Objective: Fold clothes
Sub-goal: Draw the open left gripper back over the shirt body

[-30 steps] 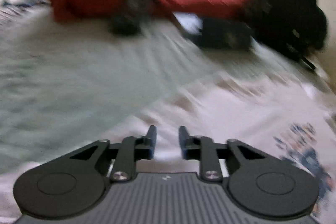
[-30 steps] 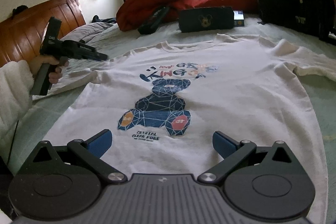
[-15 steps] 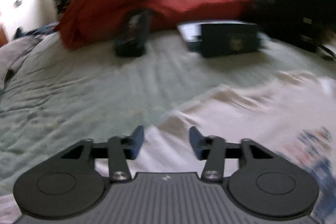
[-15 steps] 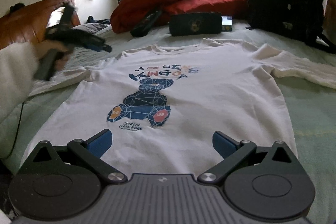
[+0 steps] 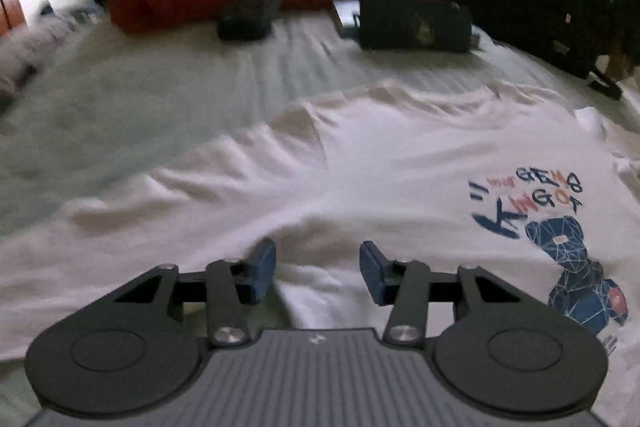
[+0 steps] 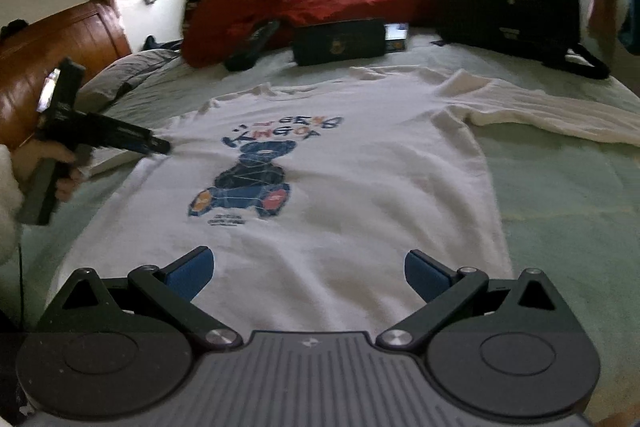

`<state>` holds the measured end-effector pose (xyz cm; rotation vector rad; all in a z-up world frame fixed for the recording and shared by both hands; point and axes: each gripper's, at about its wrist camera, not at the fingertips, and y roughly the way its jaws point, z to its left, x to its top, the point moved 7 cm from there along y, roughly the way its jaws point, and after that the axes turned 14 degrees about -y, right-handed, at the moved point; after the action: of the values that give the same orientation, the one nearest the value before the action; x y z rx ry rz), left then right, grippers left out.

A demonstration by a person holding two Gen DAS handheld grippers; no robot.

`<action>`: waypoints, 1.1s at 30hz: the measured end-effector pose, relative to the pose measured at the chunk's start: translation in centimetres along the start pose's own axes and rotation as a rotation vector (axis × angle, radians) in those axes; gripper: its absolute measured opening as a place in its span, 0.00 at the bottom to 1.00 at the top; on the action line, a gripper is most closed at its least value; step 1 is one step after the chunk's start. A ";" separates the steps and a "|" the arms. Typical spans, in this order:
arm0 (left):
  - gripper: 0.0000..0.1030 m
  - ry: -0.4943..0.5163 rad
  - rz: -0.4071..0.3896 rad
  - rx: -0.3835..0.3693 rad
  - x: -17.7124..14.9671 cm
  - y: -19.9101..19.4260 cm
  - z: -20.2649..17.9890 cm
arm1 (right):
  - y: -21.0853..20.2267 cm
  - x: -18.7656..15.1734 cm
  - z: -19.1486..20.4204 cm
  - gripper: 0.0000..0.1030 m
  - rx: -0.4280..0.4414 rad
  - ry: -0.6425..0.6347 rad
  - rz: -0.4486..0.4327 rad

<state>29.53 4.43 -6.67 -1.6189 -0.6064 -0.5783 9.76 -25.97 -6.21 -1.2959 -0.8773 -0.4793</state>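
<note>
One white T-shirt (image 6: 320, 155) lies flat, print up, mid-bed (image 6: 560, 195), both sleeves spread, no fold visible. Left gripper (image 5: 318, 267) has swung from bare bed edge to armpit of near sleeve; jaws widened from near-closed to moderate gap, empty, cloth between tips (grab looks imminent). Right gripper (image 6: 308, 267) wide, empty, over hem, unchanged. Count: shirts 1, grippers 2.

White bear-print T-shirt (image 6: 320, 187) is lying flat on green bedsheet (image 6: 560, 195); right gripper (image 6: 308, 269) is hovering wide-spread over its hem, left gripper (image 6: 160, 147) is touching the shirt's left sleeve area.
</note>
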 end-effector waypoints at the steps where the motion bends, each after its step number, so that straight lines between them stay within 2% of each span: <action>1: 0.50 0.035 -0.022 -0.007 -0.2 -1.1 -0.6 | -0.2 -0.1 -0.2 1.00 -0.006 0.003 0.003; 6: 0.64 0.161 -0.068 -0.113 -3.8 -6.4 -4.1 | 0.1 -1.3 0.0 1.00 -0.049 -0.055 0.041; 11: 0.68 0.252 -0.095 -0.159 -9.2 -10.1 -7.2 | 1.5 -2.9 0.5 1.00 -0.059 -0.110 0.083; 18: 0.68 0.199 -0.094 -0.166 -14.4 -11.4 -8.0 | 2.3 -3.8 0.8 1.00 -0.071 -0.147 0.094; 23: 0.70 0.150 -0.069 -0.139 -16.9 -11.1 -7.0 | 2.5 -3.7 0.8 1.00 -0.071 -0.154 0.102; 29: 0.74 0.092 -0.062 -0.120 -19.1 -12.8 -5.1 | 2.5 -3.9 0.8 1.00 -0.075 -0.149 0.094; 33: 0.75 0.128 -0.060 -0.089 -20.1 -13.8 -5.2 | 2.4 -4.0 0.8 1.00 -0.078 -0.149 0.078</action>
<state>5.23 -0.42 -9.56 -1.6371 -0.5419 -0.7568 8.94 -25.28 -10.81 -1.4462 -0.9352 -0.3619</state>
